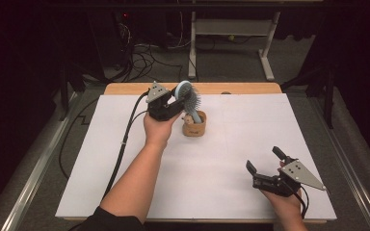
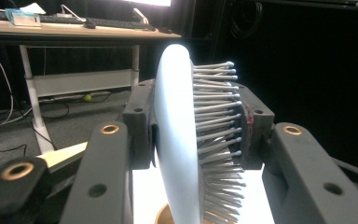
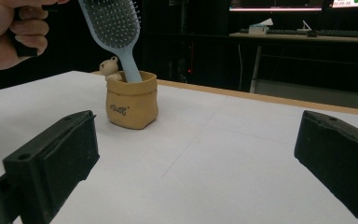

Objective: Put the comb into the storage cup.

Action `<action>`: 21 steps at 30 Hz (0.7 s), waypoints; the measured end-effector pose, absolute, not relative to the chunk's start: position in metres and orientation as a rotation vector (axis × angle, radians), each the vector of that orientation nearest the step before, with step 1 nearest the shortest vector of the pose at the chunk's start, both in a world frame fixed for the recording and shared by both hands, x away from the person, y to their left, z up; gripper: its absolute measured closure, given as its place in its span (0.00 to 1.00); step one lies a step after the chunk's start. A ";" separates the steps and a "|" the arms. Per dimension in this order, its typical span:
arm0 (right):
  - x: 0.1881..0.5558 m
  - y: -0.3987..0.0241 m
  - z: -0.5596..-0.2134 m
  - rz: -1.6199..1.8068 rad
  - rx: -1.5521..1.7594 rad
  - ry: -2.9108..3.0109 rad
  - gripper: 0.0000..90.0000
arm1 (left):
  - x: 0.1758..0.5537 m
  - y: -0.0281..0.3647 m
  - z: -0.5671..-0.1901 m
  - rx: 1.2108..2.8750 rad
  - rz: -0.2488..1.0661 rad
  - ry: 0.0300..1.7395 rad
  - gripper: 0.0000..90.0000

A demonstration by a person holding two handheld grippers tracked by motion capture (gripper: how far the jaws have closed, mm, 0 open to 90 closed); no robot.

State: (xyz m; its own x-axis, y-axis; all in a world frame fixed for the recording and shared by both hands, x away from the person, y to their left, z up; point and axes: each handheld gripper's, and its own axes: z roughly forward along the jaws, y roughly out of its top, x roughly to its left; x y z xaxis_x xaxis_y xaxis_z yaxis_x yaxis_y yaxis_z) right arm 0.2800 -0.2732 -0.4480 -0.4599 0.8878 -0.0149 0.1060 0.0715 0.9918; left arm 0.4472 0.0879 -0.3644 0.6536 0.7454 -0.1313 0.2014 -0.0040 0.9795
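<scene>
A light blue hairbrush [image 1: 189, 99] stands tilted with its handle down inside a small tan pouch-shaped holder [image 1: 194, 126] on the white table cover. My left gripper [image 1: 177, 99] is shut on the brush head; in the left gripper view the pads clamp the head [image 2: 179, 140] from back and bristle side. A small bear figure [image 3: 109, 68] sits at the holder's [image 3: 132, 100] rim beside the brush handle [image 3: 129, 60]. My right gripper [image 1: 266, 160] rests open near the front right of the table, its jaws wide apart with nothing between them.
The white cover [image 1: 221, 159] spans most of the wooden table [image 1: 125, 88]. A cable [image 1: 125, 134] trails from the left gripper along the cover's left side. Beyond the table stand a desk frame [image 1: 231, 29] and floor cables.
</scene>
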 end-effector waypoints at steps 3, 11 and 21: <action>0.280 -0.273 -0.448 1.458 1.001 1.669 0.00 | 0.447 0.087 -0.365 1.552 0.515 0.810 0.64; 0.280 -0.273 -0.448 1.456 1.004 1.671 0.00 | 0.447 0.091 -0.366 1.550 0.518 0.818 0.61; 0.280 -0.272 -0.448 1.459 1.004 1.671 0.00 | 0.448 0.095 -0.366 1.556 0.520 0.827 0.59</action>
